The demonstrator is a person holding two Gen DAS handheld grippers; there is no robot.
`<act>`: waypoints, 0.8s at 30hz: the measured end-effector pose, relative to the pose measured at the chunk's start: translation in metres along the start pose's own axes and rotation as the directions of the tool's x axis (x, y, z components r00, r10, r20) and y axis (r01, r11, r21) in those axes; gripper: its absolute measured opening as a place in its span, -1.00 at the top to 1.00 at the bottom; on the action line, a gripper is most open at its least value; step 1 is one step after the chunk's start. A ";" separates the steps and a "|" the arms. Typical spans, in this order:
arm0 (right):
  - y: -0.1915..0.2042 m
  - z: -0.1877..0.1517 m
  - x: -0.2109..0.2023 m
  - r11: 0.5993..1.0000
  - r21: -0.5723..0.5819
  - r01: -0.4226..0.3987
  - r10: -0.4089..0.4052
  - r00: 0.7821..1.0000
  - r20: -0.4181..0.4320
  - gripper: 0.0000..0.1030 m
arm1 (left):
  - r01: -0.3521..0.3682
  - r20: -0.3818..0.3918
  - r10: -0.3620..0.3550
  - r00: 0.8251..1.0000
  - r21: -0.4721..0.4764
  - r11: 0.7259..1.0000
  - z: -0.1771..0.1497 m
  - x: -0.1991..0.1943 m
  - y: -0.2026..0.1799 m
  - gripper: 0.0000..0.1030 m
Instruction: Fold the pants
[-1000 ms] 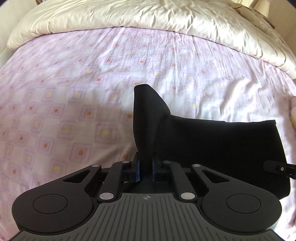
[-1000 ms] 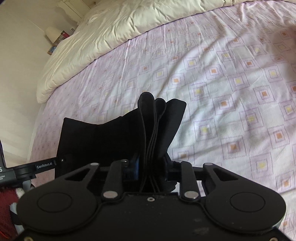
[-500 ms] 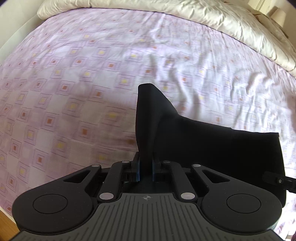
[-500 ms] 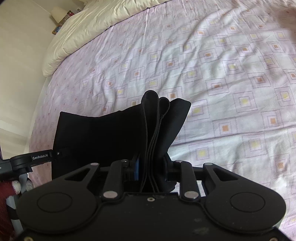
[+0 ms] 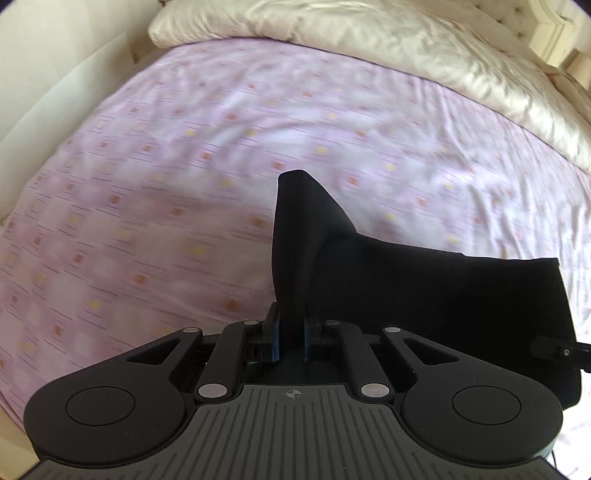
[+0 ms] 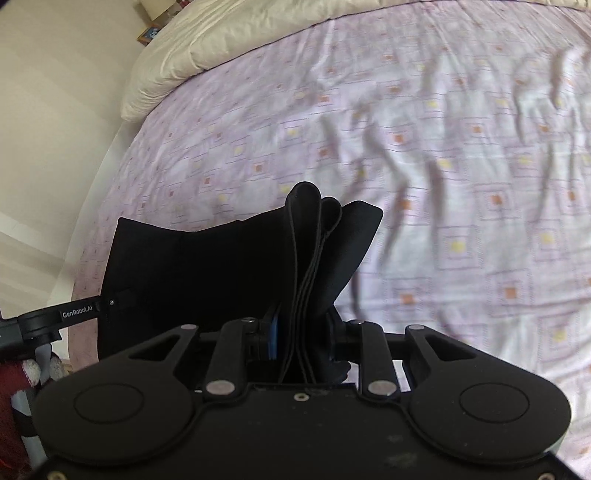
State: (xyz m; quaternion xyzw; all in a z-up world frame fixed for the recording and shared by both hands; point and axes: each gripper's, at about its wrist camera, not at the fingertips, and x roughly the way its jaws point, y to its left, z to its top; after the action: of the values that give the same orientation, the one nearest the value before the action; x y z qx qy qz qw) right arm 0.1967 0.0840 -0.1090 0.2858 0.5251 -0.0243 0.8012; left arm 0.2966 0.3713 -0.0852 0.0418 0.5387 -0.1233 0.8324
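Left wrist view: left gripper pinches a corner of the black pants, which hang toward 3 o'clock above the lilac sheet; cream duvet at 12. Right wrist view: right gripper clamps bunched pants layers spreading toward 9 o'clock.

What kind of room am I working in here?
Most likely a bedroom: a bed with a lilac patterned sheet, a cream duvet bunched at its far end, and a tufted headboard.
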 end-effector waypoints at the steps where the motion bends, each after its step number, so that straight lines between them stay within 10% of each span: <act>1: 0.010 0.004 0.005 1.000 -0.010 -0.004 0.004 1.000 0.002 0.51 | -0.002 0.006 0.002 1.000 -0.006 1.000 0.004 0.001 0.009 0.80; 6: 0.049 0.029 0.029 0.996 -0.078 0.047 -0.046 0.999 0.012 0.46 | -0.010 -0.011 0.010 1.000 -0.039 0.999 0.017 0.021 0.042 0.74; 12: 0.047 0.034 0.045 0.934 -0.136 0.331 -0.335 0.942 -0.005 0.20 | -0.086 -0.059 0.080 0.995 -0.099 0.991 0.010 0.040 0.064 0.54; 24: 0.075 -0.007 -0.028 0.970 -0.075 0.231 -0.219 0.965 0.141 0.11 | -0.105 0.057 0.107 0.993 -0.040 0.994 0.001 -0.024 0.048 0.55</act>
State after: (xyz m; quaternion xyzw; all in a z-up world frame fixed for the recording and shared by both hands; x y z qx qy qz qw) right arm 0.2039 0.1426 -0.0550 0.1853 0.5007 -0.1102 0.8383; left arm 0.3006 0.4216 -0.0659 0.0512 0.5131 -0.0700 0.8539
